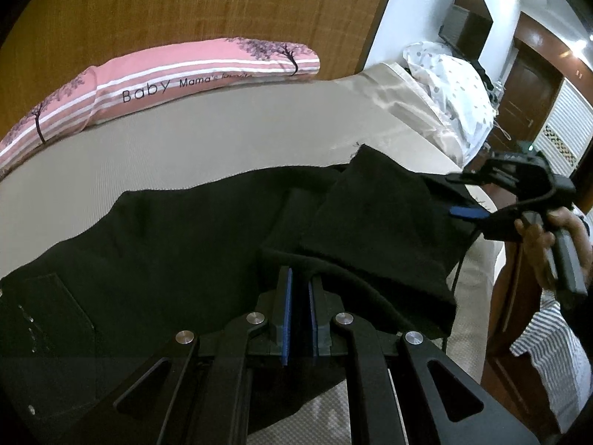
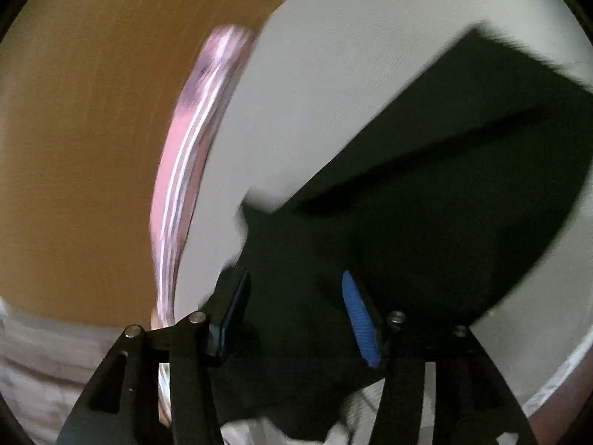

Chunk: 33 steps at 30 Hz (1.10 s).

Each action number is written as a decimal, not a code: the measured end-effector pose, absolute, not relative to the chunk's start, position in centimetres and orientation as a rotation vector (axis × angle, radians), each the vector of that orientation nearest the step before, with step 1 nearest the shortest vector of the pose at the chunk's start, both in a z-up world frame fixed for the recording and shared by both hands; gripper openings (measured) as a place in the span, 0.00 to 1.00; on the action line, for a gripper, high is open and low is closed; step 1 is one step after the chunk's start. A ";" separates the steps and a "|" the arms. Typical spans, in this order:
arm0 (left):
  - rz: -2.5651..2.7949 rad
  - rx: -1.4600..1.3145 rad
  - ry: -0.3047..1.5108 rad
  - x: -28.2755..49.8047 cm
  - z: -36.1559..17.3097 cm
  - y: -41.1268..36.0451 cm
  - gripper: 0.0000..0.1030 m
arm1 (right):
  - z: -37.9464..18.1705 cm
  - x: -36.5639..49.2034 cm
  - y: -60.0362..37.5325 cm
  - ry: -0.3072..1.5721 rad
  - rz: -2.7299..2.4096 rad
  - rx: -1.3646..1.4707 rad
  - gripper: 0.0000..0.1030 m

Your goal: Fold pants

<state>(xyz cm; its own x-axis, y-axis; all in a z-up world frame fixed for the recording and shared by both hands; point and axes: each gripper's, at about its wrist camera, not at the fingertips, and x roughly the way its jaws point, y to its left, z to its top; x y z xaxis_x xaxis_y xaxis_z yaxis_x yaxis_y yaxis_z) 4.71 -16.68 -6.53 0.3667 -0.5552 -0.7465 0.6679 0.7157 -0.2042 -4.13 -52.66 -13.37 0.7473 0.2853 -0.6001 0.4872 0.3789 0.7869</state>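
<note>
Black pants (image 1: 178,244) lie across the beige bed (image 1: 222,137), with one leg end folded back over the rest (image 1: 378,222). My left gripper (image 1: 300,278) is shut on the near edge of that folded part. My right gripper (image 1: 467,213) shows at the right in the left wrist view, held by a hand, at the far edge of the fold. In the blurred right wrist view the right gripper (image 2: 292,296) is open over the pants (image 2: 426,185), with black cloth between its blue pads (image 2: 357,315).
A pink striped pillow (image 1: 178,78) lies along the wooden headboard (image 1: 185,7); it also shows in the right wrist view (image 2: 185,170). A white dotted cloth (image 1: 456,89) sits at the bed's far right corner. A striped cloth (image 1: 548,348) hangs at the right.
</note>
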 end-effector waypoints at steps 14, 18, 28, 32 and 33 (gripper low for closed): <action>-0.738 0.148 0.957 5.3 -8.4 -15.8 0.08 | -11.0 4.4 -61.3 0.652 -0.315 1.211 0.49; -0.736 0.133 0.966 5.5 -8.8 -15.2 0.08 | -10.2 6.8 -62.5 0.667 -0.344 1.177 0.49; -0.747 0.117 0.978 6.0 -9.8 -14.4 0.08 | -5.7 3.9 -48.1 0.981 -0.185 0.612 0.49; -0.758 0.107 0.963 5.6 -9.9 -14.0 0.08 | -4.4 2.5 -40.2 1.030 -0.129 0.321 0.48; -0.761 0.103 0.961 5.6 -10.0 -13.9 0.08 | -4.4 2.2 -38.7 1.034 -0.121 0.266 0.48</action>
<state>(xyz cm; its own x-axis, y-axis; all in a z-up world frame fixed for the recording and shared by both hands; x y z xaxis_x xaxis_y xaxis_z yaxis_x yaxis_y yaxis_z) 5.62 -13.85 -9.96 0.3389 -0.5395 -0.7708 0.6269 0.7404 -0.2426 2.15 -38.65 -4.38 0.5084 0.0260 -0.8607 0.2237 0.9613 0.1611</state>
